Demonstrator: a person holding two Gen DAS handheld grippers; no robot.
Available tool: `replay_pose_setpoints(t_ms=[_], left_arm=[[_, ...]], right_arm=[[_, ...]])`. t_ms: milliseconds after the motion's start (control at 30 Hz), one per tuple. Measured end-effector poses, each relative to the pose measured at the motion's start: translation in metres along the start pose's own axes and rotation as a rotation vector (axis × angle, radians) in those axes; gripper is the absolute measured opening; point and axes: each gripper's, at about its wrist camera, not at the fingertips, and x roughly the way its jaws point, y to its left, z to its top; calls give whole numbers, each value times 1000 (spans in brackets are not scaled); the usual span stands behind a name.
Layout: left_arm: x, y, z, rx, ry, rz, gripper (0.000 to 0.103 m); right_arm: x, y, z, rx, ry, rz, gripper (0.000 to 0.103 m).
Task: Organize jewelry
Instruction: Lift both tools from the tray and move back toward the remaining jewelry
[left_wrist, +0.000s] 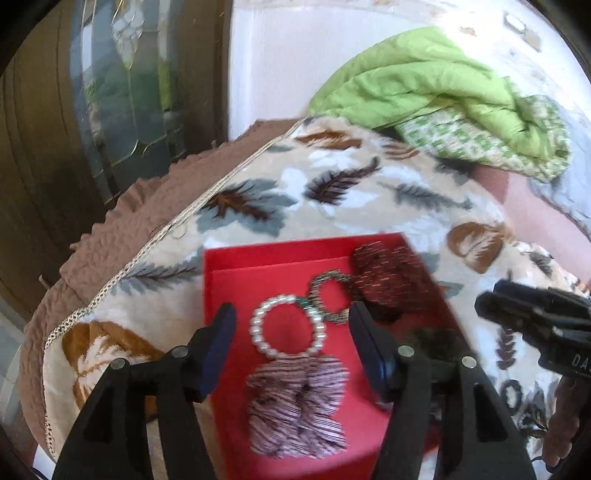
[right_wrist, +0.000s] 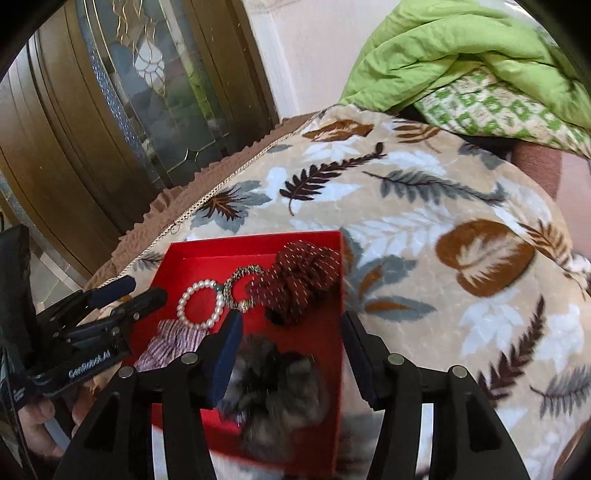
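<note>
Five soft, light pieces in one red box

Both grippers hover over the red box (right_wrist: 334, 332), which lies on the leaf-print blanket (right_wrist: 424, 206); left gripper (left_wrist: 291, 332) spread wide and holding nothing, right gripper (right_wrist: 290, 332) likewise parted and empty; inside the box lie a pearl bracelet (left_wrist: 288, 326), a beaded bracelet (left_wrist: 328, 297) touching it, a dark red scrunchie (right_wrist: 295, 286) at the far corner, a striped pink scrunchie (left_wrist: 297, 402) at the near side and a grey fur scrunchie (right_wrist: 273, 384) beneath the right gripper; all look very light; the scrunchies are probably soft and compressible, so a pinch across a bunched fold should hold; the pearl bracelet is likely smooth and slippery, with hard beads that may roll between the pads, so I would take it across the strand on the side away from the beaded one, since the two could lift together; the box wall looks thin and may shift if nudged; the fur scrunchie is blurred and partly covered by the right gripper's fingers, the box's near edge is cut off in both views, and whether the bracelets are linked or merely touching I cannot tell
</note>
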Motion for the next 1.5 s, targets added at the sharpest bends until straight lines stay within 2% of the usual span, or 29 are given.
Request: replay_pose_setpoints(t_ms=[100, 200, 267, 333, 533, 767, 900, 1100, 1267, 1500], left_arm=[[-17, -19, -4, 25, -51, -33, 68], [-42, -46, -17, 49, -109, -82, 73], [-59, -62, -31, 59, -138, -111, 84], [-78, -79, -51, 75, -155, -138, 90], [-129, -134, -124, 152, -122, -213, 90], [-179, -172, -171, 185, -106, -267, 90], [-200, -190, -187, 187, -98, -281, 90], [-222, -225, -206, 271, -109, -286, 90], [-230, -245, -217, 326, -107, -282, 90], [-227, -249, -222, 331, -79, -282, 90]], right_arm=[[-31, -5, -16, 9, -24, -11, 63], [-69, -10, -36, 20, -53, -28, 78], [-101, -13, -53, 34, -83, -44, 85], [-132, -18, -73, 60, -110, -58, 87], [-215, -34, -137, 129, -181, -116, 94], [-276, -73, -222, 270, -230, -157, 95], [-299, -84, -264, 331, -250, -182, 95], [-324, -93, -308, 408, -293, -223, 95], [-331, -101, -323, 431, -308, -249, 95], [-326, -102, -324, 396, -299, -281, 95]])
